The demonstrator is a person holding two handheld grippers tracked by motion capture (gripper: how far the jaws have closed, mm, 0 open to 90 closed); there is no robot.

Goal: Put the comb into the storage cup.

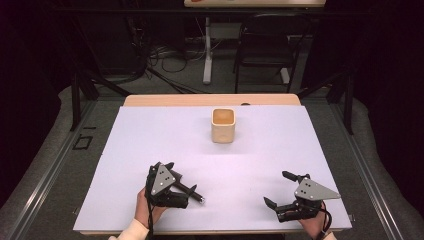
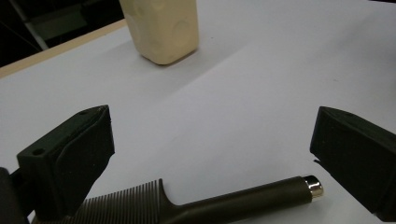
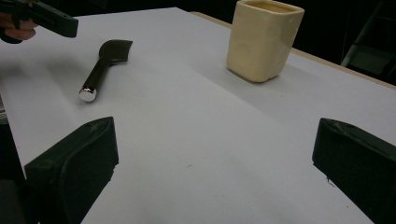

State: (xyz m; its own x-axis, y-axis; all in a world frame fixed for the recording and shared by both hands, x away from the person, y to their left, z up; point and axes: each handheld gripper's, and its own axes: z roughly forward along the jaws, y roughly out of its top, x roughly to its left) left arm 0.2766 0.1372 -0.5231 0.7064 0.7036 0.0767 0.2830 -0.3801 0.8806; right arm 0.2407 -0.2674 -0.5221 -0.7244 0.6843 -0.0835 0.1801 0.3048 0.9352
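Left hand-held gripper [image 1: 181,176]: jaws spread wide, gripping nothing, poised low over a dark comb [image 2: 196,203] lying flat on the counter [image 1: 150,135], its silver-capped handle reaching toward one jaw, its teeth by the other. Right hand-held gripper [image 1: 278,188]: likewise wide, empty, well apart from the comb. Ahead of both, farther along the counter, standing upright: a cream square cup [image 1: 223,125].

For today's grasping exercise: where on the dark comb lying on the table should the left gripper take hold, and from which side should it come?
Probably the comb handle's round shaft, between the teeth and the silver end cap. It lies flat, so come from above, open left gripper jaws straddling it crosswise. The toothed end is wide and thin, a likelier slip.
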